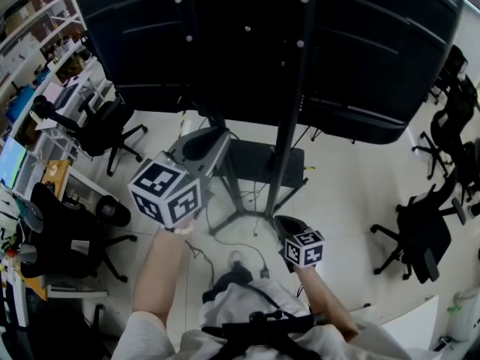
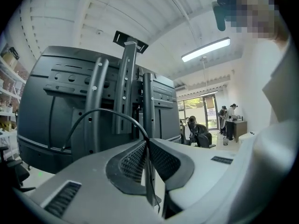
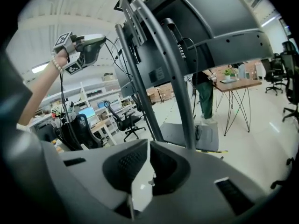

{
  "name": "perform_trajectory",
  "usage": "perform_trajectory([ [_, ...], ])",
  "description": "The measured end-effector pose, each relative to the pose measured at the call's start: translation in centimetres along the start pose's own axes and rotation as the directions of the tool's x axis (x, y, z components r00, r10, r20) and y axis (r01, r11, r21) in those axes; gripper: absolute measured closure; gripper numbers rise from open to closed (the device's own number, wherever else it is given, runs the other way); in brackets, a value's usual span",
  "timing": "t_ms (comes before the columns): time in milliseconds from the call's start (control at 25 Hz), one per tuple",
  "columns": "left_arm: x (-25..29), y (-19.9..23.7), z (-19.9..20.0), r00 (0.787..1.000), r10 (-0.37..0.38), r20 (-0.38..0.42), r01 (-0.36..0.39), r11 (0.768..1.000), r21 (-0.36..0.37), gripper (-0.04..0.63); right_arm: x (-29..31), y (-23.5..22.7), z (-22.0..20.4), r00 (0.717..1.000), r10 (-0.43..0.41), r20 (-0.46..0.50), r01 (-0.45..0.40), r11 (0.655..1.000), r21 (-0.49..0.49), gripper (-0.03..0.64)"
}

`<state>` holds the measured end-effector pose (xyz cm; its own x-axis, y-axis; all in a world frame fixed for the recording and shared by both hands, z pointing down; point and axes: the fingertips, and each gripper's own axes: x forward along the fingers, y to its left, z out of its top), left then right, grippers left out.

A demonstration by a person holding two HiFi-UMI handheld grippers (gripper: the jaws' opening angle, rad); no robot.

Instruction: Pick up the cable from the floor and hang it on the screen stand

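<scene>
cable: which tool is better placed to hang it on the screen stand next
Left. The left tool is shut on the cable, held high right in front of the screen stand uprights. The right tool sits lower, jaws slightly apart with nothing between them.

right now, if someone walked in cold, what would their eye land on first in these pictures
The huge dark screen on its stand fills the top of the head view. In front of it the left gripper is held high, its jaws shut on a thin black cable that loops out before the stand's posts. The right gripper sits lower, near the stand's base.
</scene>
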<state>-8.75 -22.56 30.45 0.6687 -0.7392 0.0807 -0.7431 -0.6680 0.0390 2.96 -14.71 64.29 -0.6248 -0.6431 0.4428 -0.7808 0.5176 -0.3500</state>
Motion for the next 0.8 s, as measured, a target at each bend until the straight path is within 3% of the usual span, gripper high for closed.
perform_trajectory([
  [80,0.2,-0.2,0.8,1.000,-0.013,0.017,0.013,1.000,-0.008,0.578,1.1,0.9,1.3,1.000,0.019,0.006,-0.019,1.000,-0.021,0.452],
  [120,0.3,-0.3,1.2,0.999,-0.019,0.027,0.019,1.000,-0.010,0.578,1.7,1.2,1.6,1.000,0.018,0.002,-0.017,0.999,-0.037,0.425],
  [400,-0.2,-1.5,4.5,0.994,-0.059,0.095,0.059,0.998,0.002,0.578,5.4,1.4,0.3,0.999,-0.026,-0.029,0.020,0.986,-0.164,0.423],
  [800,-1.5,-0.7,8.0,0.985,-0.086,0.150,0.082,0.996,0.033,0.578,8.4,1.1,0.4,0.998,-0.048,-0.049,0.038,0.983,-0.181,0.423],
])
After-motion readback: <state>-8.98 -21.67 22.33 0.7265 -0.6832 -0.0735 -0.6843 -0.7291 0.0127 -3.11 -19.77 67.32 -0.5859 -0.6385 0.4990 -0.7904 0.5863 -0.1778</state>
